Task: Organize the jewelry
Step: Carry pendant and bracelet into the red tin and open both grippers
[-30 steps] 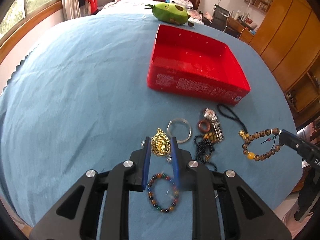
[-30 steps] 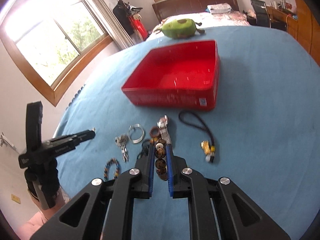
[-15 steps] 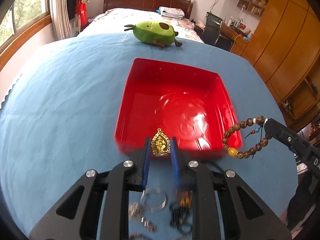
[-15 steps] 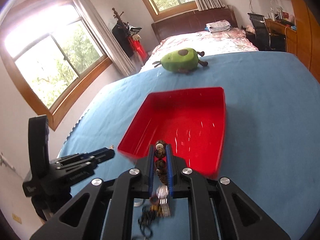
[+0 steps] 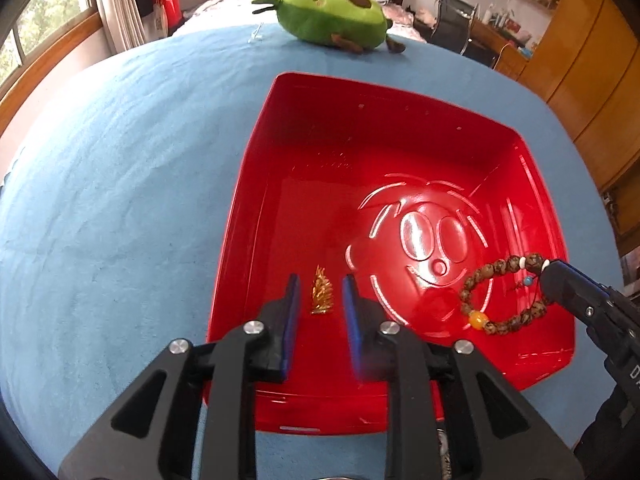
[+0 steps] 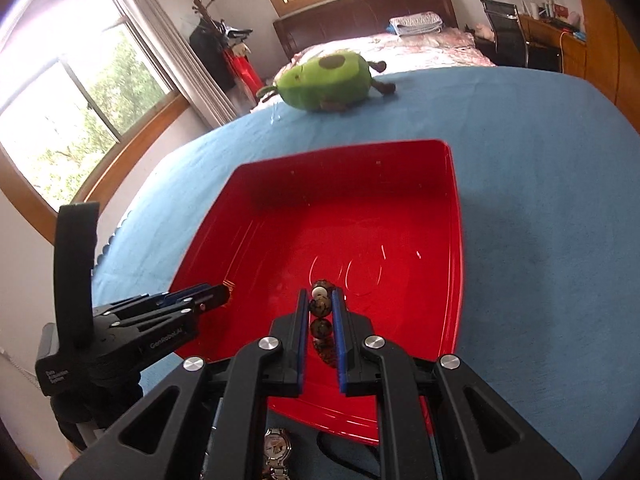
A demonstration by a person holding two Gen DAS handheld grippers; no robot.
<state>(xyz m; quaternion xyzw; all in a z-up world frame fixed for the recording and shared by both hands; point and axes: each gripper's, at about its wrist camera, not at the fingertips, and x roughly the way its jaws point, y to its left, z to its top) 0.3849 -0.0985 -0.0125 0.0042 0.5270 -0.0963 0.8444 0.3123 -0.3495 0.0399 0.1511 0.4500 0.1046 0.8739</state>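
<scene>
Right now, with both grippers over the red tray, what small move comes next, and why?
Probably let the right gripper open. Its pads still pinch the wooden bead bracelet, which hangs above the red tray. The left gripper has just been opening, and the gold pendant sits free between its pads.

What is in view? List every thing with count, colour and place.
tray: 1, red, on the cloth
pendant: 1, gold, over the tray, between the left tool's jaws, touching neither pad
bracelet: 1, brown beads with one amber, hanging over the tray from the right tool
watch: 1, silver, on the cloth before the tray's near edge
plush: 1, green avocado, beyond the tray
cloth: 1, blue, under everything
left tool: 1, black with blue pads, jaws just opened, over the tray
right tool: 1, black with blue pads, shut on the bracelet
</scene>
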